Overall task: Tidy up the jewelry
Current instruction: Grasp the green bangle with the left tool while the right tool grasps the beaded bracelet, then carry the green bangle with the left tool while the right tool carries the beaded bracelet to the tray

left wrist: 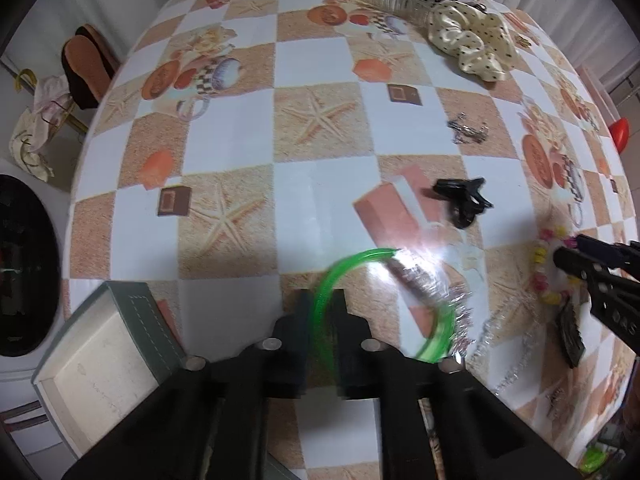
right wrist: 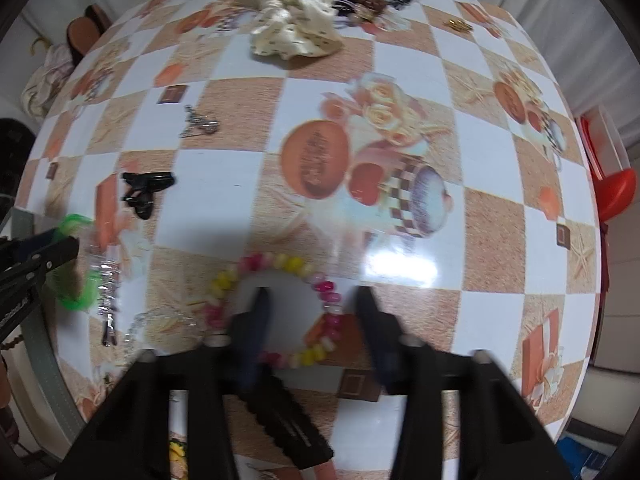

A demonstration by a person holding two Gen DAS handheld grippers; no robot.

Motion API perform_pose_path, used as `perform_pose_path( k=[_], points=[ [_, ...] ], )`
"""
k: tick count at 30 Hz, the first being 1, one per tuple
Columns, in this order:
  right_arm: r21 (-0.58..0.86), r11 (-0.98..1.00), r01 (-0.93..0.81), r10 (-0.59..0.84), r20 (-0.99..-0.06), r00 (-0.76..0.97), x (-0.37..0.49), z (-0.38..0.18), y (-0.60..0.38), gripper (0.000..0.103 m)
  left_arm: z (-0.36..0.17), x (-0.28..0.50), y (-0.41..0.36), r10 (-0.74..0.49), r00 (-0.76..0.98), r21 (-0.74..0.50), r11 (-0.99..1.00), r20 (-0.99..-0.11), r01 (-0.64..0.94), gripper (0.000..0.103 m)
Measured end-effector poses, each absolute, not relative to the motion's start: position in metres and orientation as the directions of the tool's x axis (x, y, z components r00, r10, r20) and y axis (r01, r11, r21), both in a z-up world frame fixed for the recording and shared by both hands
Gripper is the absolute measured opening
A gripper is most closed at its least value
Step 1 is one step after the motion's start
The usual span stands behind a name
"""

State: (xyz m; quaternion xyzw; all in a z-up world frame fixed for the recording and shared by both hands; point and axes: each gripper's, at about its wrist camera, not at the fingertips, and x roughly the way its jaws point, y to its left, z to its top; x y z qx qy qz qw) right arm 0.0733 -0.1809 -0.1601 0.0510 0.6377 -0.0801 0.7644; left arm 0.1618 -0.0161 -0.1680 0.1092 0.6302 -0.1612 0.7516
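Observation:
My left gripper [left wrist: 322, 300] is shut on a green bangle [left wrist: 352, 270] wrapped partly in silver tinsel, held just above the table. It also shows at the left of the right wrist view [right wrist: 78, 300]. My right gripper [right wrist: 312, 300] is open over a pink and yellow bead bracelet [right wrist: 276, 264] lying on the table, one finger inside the ring and one outside. The bracelet shows in the left wrist view [left wrist: 546, 264] too. An open jewelry box [left wrist: 96, 364] sits at the near left edge.
The table wears a checkered cloth [left wrist: 312, 184]. On it lie a black hair clip [left wrist: 464, 200], small silver pieces [left wrist: 466, 130], a cream dotted scrunchie [left wrist: 468, 42], a clear claw clip [left wrist: 396, 4], a black comb clip [right wrist: 288, 420] and a clear bead bracelet [right wrist: 160, 320].

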Motion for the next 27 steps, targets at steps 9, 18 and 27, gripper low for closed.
perform_pose_path(
  k=[9, 18, 27],
  points=[
    [0.065, 0.958, 0.28, 0.007, -0.979, 0.203, 0.066, -0.148, -0.193, 0.01, -0.149, 0.146, -0.009, -0.155, 0.172, -0.089, 0.937, -0.973, 0.339, 0.011],
    [0.125, 0.947, 0.295, 0.046, -0.964, 0.262, 0.047, -0.113, -0.206, 0.01, -0.104, 0.125, 0.004, -0.193, 0.232, -0.121, 0.949, -0.953, 0.292, 0.011],
    [0.152, 0.956, 0.252, 0.069, -0.948, 0.311, 0.042, -0.075, -0.184, 0.01, -0.077, 0.099, 0.038, -0.192, 0.283, -0.135, 0.969, -0.94, 0.209, 0.011]
  ],
)
